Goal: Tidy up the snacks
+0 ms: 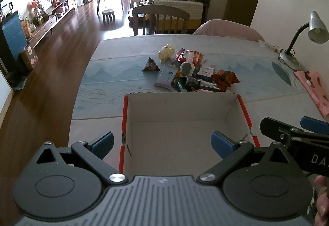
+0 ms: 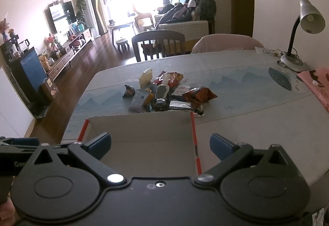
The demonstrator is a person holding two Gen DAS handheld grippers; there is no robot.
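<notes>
A pile of snack packets [image 1: 189, 73] lies on the table just beyond an open cardboard box [image 1: 185, 108] with red edges; nothing shows inside the box. The pile [image 2: 164, 94] and the box [image 2: 144, 129] also show in the right wrist view. My left gripper [image 1: 162, 141] is open and empty over the box's near left side. My right gripper [image 2: 160, 143] is open and empty over the box's near right edge. The right gripper's side shows at the right of the left wrist view [image 1: 296, 135].
The table [image 1: 107, 82] has a pale blue printed cover. A desk lamp [image 2: 304, 26] stands at the far right by the wall. A pink cloth [image 1: 314, 90] lies at the right edge. Two chairs [image 2: 158, 45] stand at the far side.
</notes>
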